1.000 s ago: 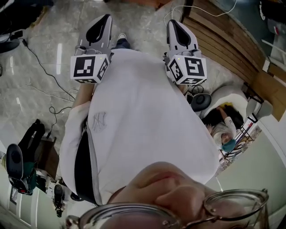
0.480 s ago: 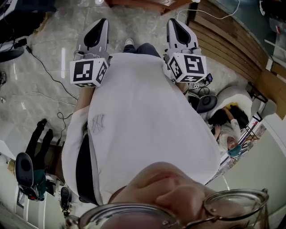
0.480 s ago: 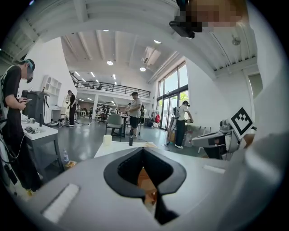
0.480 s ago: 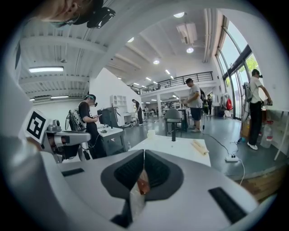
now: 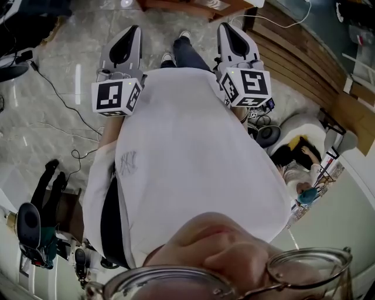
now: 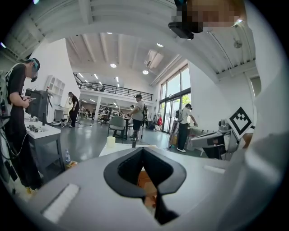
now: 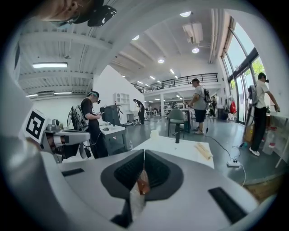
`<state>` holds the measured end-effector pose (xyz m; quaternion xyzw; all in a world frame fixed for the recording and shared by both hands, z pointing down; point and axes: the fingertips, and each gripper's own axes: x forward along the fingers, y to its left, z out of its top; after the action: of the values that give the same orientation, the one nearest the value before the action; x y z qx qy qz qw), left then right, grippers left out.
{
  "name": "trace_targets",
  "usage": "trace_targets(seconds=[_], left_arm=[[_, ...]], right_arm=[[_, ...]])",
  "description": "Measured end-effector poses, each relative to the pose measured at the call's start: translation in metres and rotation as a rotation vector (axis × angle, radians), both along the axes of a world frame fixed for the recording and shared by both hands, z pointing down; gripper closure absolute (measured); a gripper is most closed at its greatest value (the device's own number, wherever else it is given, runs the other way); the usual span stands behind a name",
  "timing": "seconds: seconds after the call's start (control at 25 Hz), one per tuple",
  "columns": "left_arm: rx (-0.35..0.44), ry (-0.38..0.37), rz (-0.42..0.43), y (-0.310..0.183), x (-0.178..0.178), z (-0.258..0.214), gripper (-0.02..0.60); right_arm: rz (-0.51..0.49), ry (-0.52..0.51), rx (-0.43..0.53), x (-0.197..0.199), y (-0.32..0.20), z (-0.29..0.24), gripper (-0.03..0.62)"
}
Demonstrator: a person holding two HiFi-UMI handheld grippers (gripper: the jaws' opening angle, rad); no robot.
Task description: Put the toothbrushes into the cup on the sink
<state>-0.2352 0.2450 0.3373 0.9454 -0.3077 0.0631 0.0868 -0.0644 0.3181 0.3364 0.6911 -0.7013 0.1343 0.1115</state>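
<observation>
Some sticks [image 7: 202, 150], maybe the toothbrushes, lie on a white worktop [image 7: 180, 152] well ahead, with a pale cup [image 7: 154, 133] near them. The left gripper [image 6: 143, 151] and right gripper [image 7: 144, 153] are both closed and empty. I judge the approach step is in hand; next, come near and open one gripper.

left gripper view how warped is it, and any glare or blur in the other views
Left gripper view: heavy fisheye, black corners, ceiling beams bowed. Right gripper view: same bowing, windows washed out bright. Head view: the glasses close to the lens are blurred, and the floor carries a bright glare streak.
</observation>
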Motion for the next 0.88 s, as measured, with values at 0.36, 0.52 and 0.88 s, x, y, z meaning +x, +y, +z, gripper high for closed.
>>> trace_targets(seconds=[0.36,0.52,0.88], left_arm=[[0.002,0.001,-0.055,-0.022,0.003,0.001,0.572],[-0.003,-0.012,-0.079,-0.043,0.016,0.004,0.572],[0.008,-0.026,-0.099,-0.112,0.091,-0.002,0.572]], right_arm=[[-0.067,0.005,-0.018,0.003,-0.033,0.003,0.583],[-0.085,-0.006,-0.021,0.019,-0.057,0.008,0.585],[-0.096,-0.029,-0.014,0.096,-0.126,0.007,0.585]])
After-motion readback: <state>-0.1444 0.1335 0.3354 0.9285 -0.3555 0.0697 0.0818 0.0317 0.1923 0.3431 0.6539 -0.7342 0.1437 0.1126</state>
